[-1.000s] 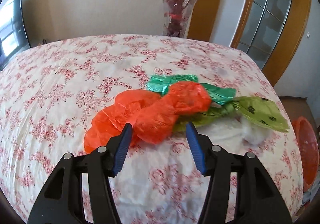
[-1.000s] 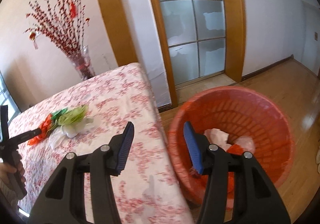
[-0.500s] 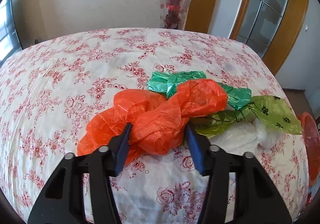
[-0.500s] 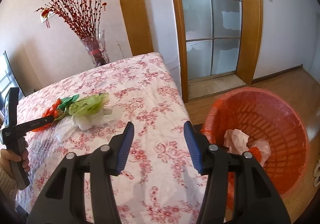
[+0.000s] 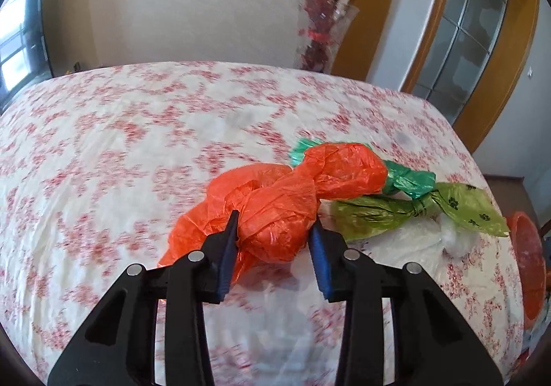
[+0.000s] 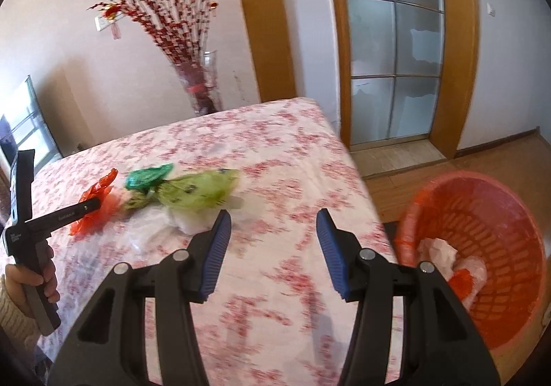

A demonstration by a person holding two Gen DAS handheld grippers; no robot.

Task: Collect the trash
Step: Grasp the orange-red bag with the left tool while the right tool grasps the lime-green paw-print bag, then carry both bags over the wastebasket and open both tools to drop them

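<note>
A knotted orange plastic bag [image 5: 275,207] lies on the floral tablecloth [image 5: 120,145]; its near lump sits between the blue pads of my left gripper [image 5: 273,234], whose jaws stand apart around it. Behind it lie a dark green bag [image 5: 409,179], a light green bag with paw prints [image 5: 413,210] and a white bag [image 5: 413,241]. My right gripper [image 6: 273,227] is open and empty above the table, right of the pile [image 6: 193,193]. The orange trash basket [image 6: 482,248] stands on the floor at the table's right, with crumpled trash inside.
A glass vase with red branches [image 5: 320,38] stands beyond the table's far edge. A glass-paned door with a wooden frame [image 6: 396,59] is at the back right. The left gripper's handle and the hand holding it show in the right wrist view [image 6: 31,248].
My left gripper has moved forward until its pads flank the orange bag, and the jaws have narrowed. My right gripper has swung left from the basket toward the table and the bag pile.
</note>
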